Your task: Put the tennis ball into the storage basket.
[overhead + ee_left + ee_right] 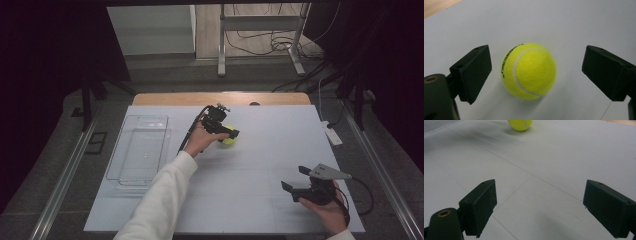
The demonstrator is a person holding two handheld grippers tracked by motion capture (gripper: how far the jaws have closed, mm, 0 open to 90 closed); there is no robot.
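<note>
The tennis ball [529,71] lies on the white table cover [260,165], a little behind the middle of it. The left gripper [227,136] is directly at the ball; in the left gripper view its two jaws stand wide open, one on each side of the ball, and a gap remains on both sides, so they hold nothing. The clear plastic tray [140,150] rests near the left edge of the cover, well apart from the ball, and nothing stands between them. In the high view the gripper body covers part of the ball, and the black print on the ball is too small to read. The right gripper [295,180] is near the front right corner, far from the ball, with jaws also wide open and empty. In the right gripper view the top edge cuts off the ball. A white power strip [332,134] lies at the right edge.
</note>
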